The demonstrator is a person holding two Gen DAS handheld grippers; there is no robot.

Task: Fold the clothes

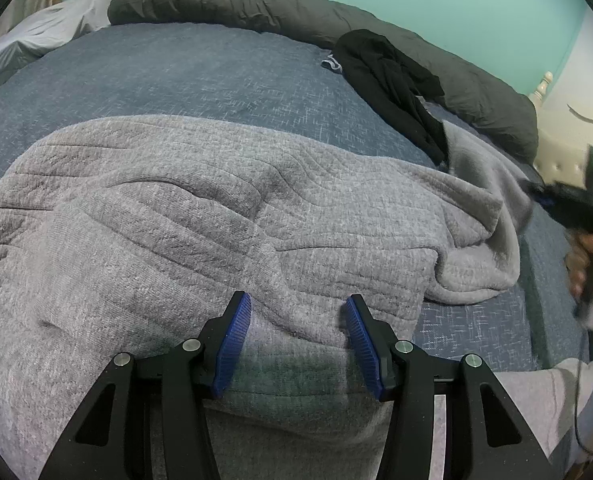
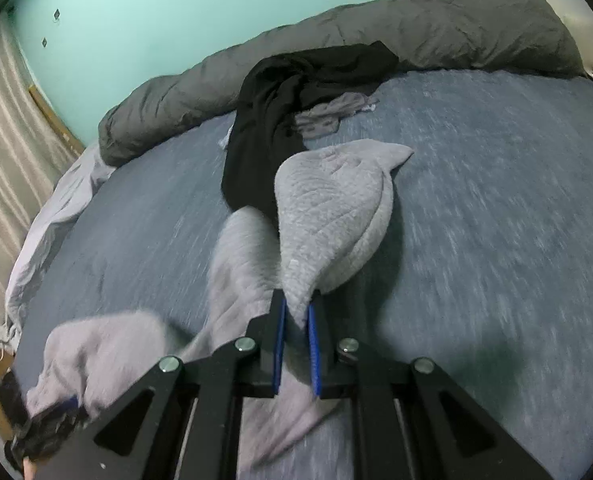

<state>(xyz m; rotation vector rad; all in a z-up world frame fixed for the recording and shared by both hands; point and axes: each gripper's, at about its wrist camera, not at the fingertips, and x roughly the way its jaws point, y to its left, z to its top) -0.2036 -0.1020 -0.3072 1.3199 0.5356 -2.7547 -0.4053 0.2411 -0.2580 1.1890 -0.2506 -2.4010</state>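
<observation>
Grey sweatshirt [image 1: 216, 216] is lying spread across the blue bed cover [image 1: 176, 76], with the left claw [image 1: 298, 320] hovering over its near part, blue pads apart and gripping nothing. At the garment's far end, the right claw [image 2: 295, 316] is pinching a fold of the grey fleece between its closed pads, and a black garment [image 2: 280, 100] is lying just beyond against the dark rolled duvet [image 2: 436, 24].

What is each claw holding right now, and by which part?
Right claw pinches the grey quilted knit garment by a lifted fold; left claw holds nothing.
</observation>
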